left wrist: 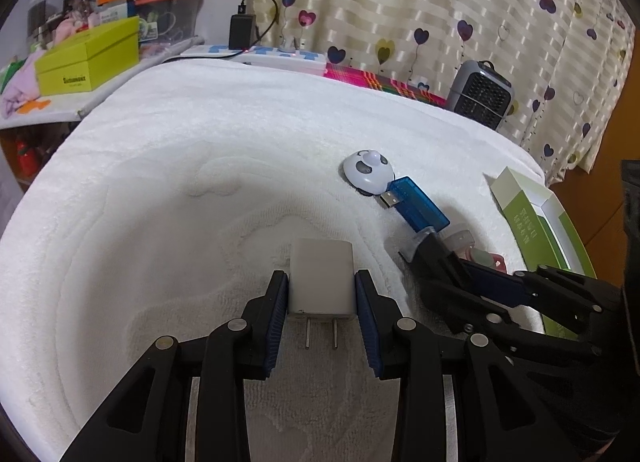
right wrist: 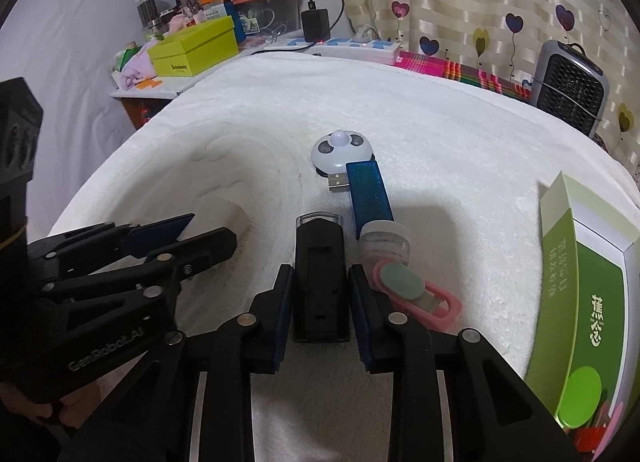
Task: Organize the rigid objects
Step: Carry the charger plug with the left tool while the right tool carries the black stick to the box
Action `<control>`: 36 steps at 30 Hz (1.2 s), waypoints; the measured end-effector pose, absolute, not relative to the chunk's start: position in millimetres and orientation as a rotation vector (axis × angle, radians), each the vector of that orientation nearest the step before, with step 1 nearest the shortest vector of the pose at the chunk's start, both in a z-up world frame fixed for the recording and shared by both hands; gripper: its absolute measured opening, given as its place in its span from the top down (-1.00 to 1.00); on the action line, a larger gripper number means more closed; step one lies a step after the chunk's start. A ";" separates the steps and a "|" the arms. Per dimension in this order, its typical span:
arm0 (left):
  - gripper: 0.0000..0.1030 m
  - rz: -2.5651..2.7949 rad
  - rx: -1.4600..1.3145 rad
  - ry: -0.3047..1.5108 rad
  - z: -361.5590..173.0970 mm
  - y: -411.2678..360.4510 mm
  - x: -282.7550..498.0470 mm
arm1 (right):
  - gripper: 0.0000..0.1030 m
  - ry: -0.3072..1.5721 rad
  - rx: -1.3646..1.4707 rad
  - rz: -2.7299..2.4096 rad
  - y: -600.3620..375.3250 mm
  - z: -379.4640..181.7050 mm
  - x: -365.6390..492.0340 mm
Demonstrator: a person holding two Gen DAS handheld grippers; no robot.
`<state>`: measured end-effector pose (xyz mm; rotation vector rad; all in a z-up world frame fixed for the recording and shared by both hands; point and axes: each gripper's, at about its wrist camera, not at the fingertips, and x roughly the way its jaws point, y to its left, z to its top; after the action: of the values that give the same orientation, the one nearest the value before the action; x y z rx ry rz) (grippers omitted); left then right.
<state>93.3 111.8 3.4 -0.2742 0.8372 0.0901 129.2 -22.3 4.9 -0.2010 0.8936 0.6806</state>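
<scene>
My left gripper (left wrist: pixel 321 282) is shut on a white wall charger (left wrist: pixel 322 282), prongs pointing back at the camera, low over the white towel (left wrist: pixel 160 182). My right gripper (right wrist: pixel 320 282) is shut on a black device with a clear tip (right wrist: pixel 319 274); it also shows in the left wrist view (left wrist: pixel 436 250). A blue USB stick (right wrist: pixel 366 194) lies just beyond it, its plug touching a white panda-face gadget (right wrist: pixel 342 150). A small clear jar (right wrist: pixel 386 242) and a pink-and-green clip (right wrist: pixel 412 290) lie right of the right fingers. The left gripper shows at the left of the right wrist view (right wrist: pixel 200 238).
An open green-and-white box (right wrist: pixel 580 302) stands at the towel's right edge, with a round green lid and other small items inside. A grey heater (right wrist: pixel 568 86) stands at the back right. A power strip with a black adapter (right wrist: pixel 316 26) and a yellow-green box (right wrist: pixel 196 48) sit behind.
</scene>
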 end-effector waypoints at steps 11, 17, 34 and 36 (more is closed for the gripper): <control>0.36 0.106 -0.234 0.836 1.7 108.2 97.4 | 0.45 0.854 -0.153 0.686 -43.1 16.8 116.1; 0.37 0.111 -0.214 0.831 5.7 101.6 95.2 | 0.45 0.831 -0.127 0.677 -58.2 25.0 109.4; 0.37 0.058 -0.199 0.799 24.4 71.3 79.7 | 0.45 0.795 -0.072 0.663 -89.4 34.5 99.0; 0.37 0.048 -0.194 0.792 27.2 66.9 77.6 | 0.45 0.787 -0.068 0.664 -92.1 35.8 96.8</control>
<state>77.6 66.9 27.2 -0.1941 0.7919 0.0482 96.8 -92.1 35.8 -0.0678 0.7871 0.6637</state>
